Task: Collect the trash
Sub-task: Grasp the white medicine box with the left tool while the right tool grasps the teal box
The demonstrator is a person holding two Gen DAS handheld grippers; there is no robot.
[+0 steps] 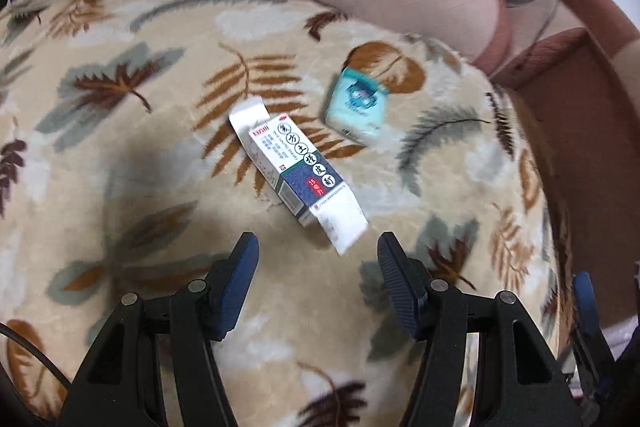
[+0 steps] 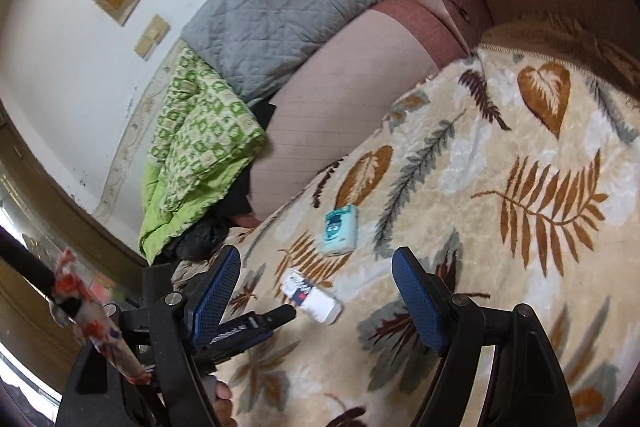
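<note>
Nothing was collected yet: my left gripper (image 1: 318, 247) and right gripper (image 2: 316, 267) gaped empty; medicine box (image 1: 296, 173) and teal packet (image 1: 355, 107) lay mid-frame.

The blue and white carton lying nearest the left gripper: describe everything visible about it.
The blue and white carton is a slim cardboard box, white at both ends with a dark blue printed panel, black characters and a red mark. Flaps at both ends look open. It lies flat and diagonal on the leaf-patterned blanket, just beyond the open left gripper, untouched. A teal packet lies apart, farther away.
</note>
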